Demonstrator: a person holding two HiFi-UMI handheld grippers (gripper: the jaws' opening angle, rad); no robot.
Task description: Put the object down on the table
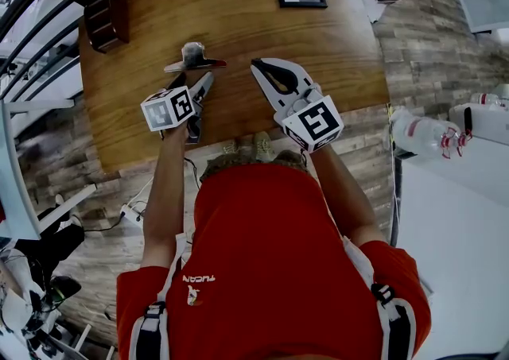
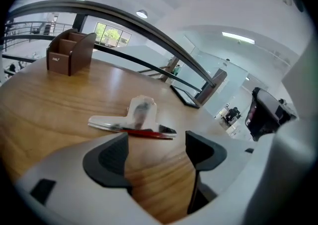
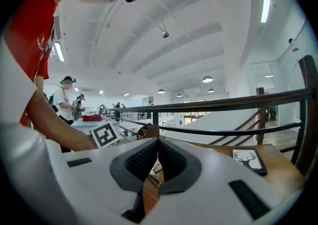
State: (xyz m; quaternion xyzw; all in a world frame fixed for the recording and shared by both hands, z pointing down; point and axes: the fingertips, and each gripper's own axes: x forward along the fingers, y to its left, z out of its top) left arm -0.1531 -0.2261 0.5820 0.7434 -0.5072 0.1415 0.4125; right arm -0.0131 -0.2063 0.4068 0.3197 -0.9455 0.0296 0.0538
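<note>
The clip (image 2: 134,119) is laid flat on the table (image 2: 49,105) just beyond the left gripper (image 2: 156,142), its jaws spread empty so the clip is judged released, while the right gripper (image 3: 158,152) is held closed on nothing

White lettering (image 1: 197,278) on red shirt (image 1: 270,255), lower left of head view, reads roughly "TUCAN"; label (image 2: 54,59) on brown holder (image 2: 70,51) illegible

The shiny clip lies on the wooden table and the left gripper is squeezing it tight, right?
Not quite. The clip does lie on the table, but the left gripper is not squeezing it: its jaws stand apart, with the clip just beyond them. The left gripper view shows this.
</note>
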